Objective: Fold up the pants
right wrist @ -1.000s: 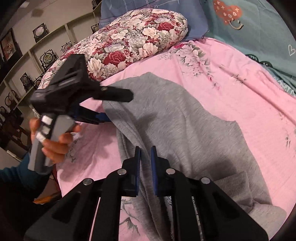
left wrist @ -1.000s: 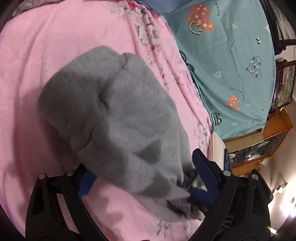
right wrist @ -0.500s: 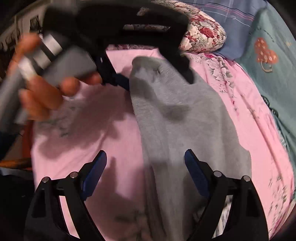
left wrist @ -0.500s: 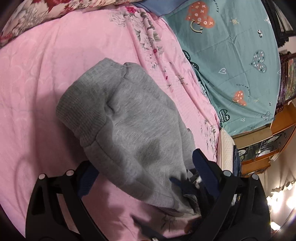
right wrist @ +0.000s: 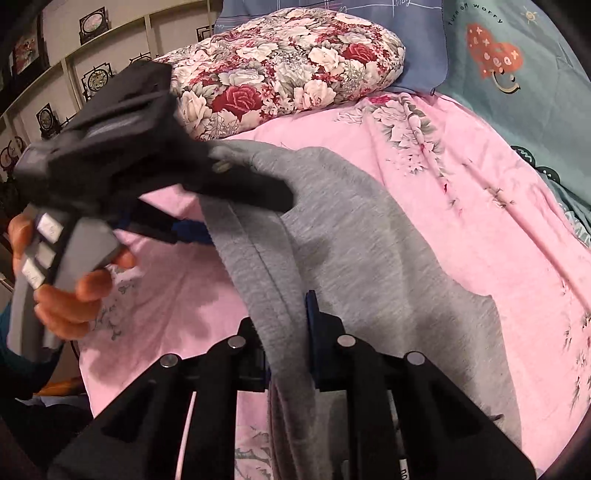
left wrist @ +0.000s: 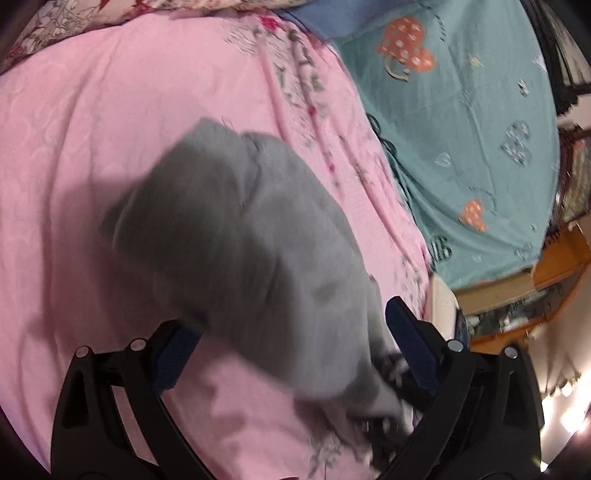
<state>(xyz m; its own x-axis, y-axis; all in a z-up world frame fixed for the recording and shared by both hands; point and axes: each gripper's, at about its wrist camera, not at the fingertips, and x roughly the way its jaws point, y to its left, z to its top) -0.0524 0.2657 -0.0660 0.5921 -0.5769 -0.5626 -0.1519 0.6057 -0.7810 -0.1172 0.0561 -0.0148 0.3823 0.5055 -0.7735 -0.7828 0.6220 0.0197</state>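
Note:
The grey pants (left wrist: 251, 240) lie folded on the pink bedsheet (left wrist: 92, 147); they also show in the right wrist view (right wrist: 369, 240). My left gripper (left wrist: 291, 343) is open, its blue pads either side of the near end of the pants, with the cloth lying between them. In the right wrist view the left gripper (right wrist: 221, 206) reaches over the pants' left edge, held by a hand (right wrist: 70, 291). My right gripper (right wrist: 286, 332) is shut on a folded edge of the pants, which runs down between its pads.
A floral pillow (right wrist: 288, 70) and a blue pillow (right wrist: 417, 33) lie at the head of the bed. A teal blanket with hearts (left wrist: 461, 129) covers the right side. Shelves with framed ornaments (right wrist: 92, 77) stand behind. A wooden cabinet (left wrist: 546, 273) is beyond the bed.
My right gripper, open half a second ago, has shut on the pants' edge. My left gripper stays open and has shifted slightly; the pants look blurred from motion.

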